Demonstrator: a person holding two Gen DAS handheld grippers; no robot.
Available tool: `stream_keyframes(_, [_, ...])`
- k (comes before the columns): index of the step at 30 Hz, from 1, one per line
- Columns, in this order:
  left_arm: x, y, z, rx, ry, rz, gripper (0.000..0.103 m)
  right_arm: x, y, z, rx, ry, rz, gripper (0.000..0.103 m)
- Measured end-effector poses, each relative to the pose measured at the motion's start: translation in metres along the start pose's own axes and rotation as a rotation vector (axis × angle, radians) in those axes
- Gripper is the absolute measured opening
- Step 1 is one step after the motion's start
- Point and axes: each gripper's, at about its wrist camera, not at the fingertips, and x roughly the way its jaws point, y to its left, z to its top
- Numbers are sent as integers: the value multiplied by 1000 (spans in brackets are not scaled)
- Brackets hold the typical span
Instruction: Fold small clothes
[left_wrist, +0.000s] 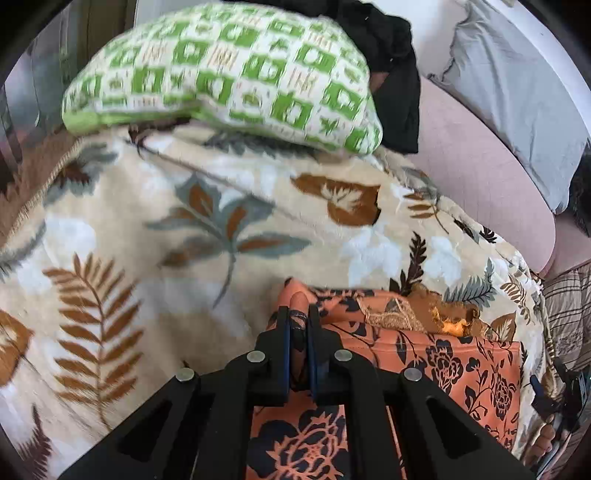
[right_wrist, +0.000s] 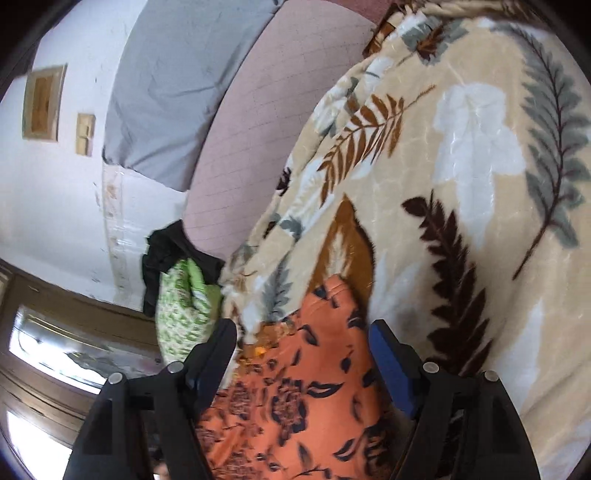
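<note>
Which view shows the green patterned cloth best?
Left wrist. The green patterned cloth fills the top of that frame, its check pattern readable, lying on the leaf-print blanket. In the right wrist view it sits small at the left, blurred and partly hidden behind a finger.

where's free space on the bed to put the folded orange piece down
The leaf-print blanket lies bare between the green patterned cloth and the orange floral garment. The pink sheet beside the grey pillow is also bare. It is crowded by the black garment.
</note>
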Motion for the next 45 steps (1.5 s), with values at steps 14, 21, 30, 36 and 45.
stream_keyframes(14, [21, 4, 46, 16, -104, 172, 3, 99, 57, -6, -402, 124, -493, 6])
stream_keyframes(21, [25, 29, 33, -78, -87, 128, 3, 92, 48, 1, -375, 18, -522, 7])
stream_keyframes(30, [-84, 8, -31, -44, -191, 113, 63, 16, 7, 21, 9, -155, -237, 11])
stream_keyframes(36, [-93, 27, -93, -183, -202, 184, 64, 26, 87, -53, -372, 68, -231, 11])
stream_keyframes(45, [2, 63, -100, -72, -38, 485, 64, 105, 88, -188, -622, 348, -411, 12])
